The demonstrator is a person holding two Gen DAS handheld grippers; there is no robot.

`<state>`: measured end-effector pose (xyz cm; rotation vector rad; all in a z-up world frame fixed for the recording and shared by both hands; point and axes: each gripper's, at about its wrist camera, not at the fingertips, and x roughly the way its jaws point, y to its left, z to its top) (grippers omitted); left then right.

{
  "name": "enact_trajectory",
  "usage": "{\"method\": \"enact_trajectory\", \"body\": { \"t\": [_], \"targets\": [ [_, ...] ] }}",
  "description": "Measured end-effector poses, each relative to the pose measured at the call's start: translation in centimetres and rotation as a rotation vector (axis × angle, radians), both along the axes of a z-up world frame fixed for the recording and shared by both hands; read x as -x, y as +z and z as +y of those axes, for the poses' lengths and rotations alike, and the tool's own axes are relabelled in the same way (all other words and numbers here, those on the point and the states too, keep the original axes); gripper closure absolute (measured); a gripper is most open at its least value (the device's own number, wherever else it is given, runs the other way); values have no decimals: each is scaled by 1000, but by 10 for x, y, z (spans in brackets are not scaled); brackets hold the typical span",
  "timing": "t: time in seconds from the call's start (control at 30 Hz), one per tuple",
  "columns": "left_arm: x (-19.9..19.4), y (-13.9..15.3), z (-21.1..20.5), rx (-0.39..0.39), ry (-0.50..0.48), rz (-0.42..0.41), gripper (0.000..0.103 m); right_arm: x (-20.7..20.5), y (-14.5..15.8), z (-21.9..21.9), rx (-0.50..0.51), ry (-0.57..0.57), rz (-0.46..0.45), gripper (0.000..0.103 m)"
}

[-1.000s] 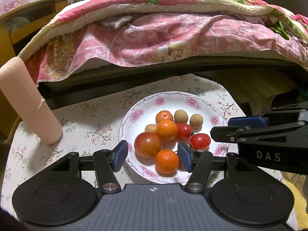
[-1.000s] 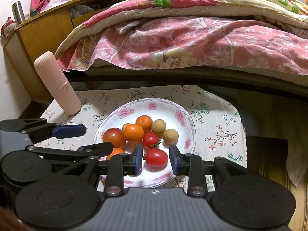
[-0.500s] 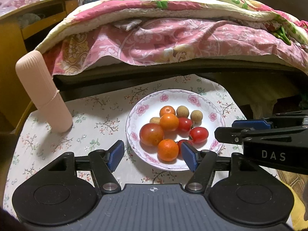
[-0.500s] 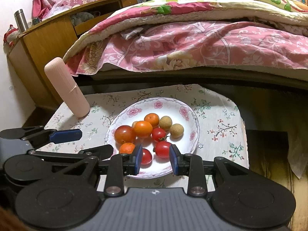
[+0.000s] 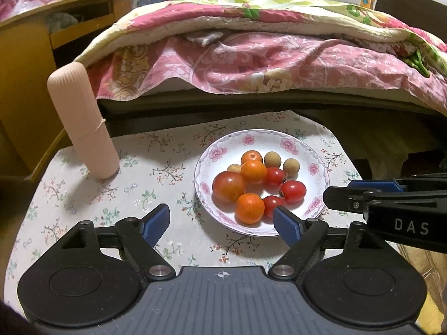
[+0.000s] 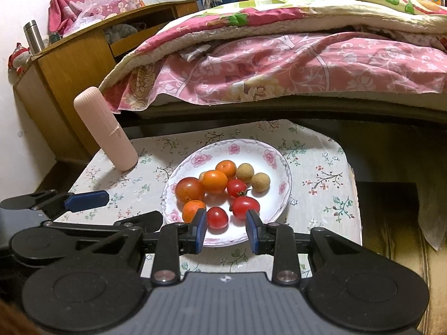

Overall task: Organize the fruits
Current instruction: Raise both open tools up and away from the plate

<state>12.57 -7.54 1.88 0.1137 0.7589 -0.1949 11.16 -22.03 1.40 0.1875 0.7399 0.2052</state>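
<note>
Behind your work area, the bed [image 5: 265, 64] with its pink floral quilt spans the whole background, and a wooden cabinet [image 6: 72, 64] stands at far left. Your table, under a floral cloth [image 5: 139, 184], sits just in front of the bed. A ribbed pink cylinder [image 5: 82, 120] stands on its end at the cloth's far left corner, long axis nearly vertical, top leaning left in both views. The flowered plate [image 6: 268, 156] lies mid-cloth, well apart from the cylinder. All fruit is on the plate in one touching cluster: a large tomato [image 5: 228, 186] on the left; three tangerines [image 5: 253, 171], nearest one at the front rim; three small red tomatoes [image 6: 245, 207], the right-hand ones with stems pointing left; round brown longans [image 5: 272, 159] at the far side. Your left gripper [image 5: 222, 222] is spread wide, empty, fingers flanking the plate's near-left rim. Your right gripper [image 6: 226, 227] is parted more narrowly, empty, over the near rim, with one small tomato [image 6: 217, 217] seen between its pads [image 6: 201, 227], untouched.
</note>
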Motion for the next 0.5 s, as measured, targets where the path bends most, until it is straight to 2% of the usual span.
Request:
{"method": "enact_trajectory", "body": {
  "t": [0.3,0.37,0.43,0.5],
  "targets": [
    [11,1,3,-7,19,-20,15,10,1,5,-7,2,-3,71],
    [12,2,3,-16,30,-24,11,13,1,5,-12,1,-4,71],
    [14,3,3,-46,60,-37,2,16,1,5,-15,-1,-7,70],
    [17,4,3,-63,68,-51,1,18,2,4,-22,-3,-8,70]
  ]
}}
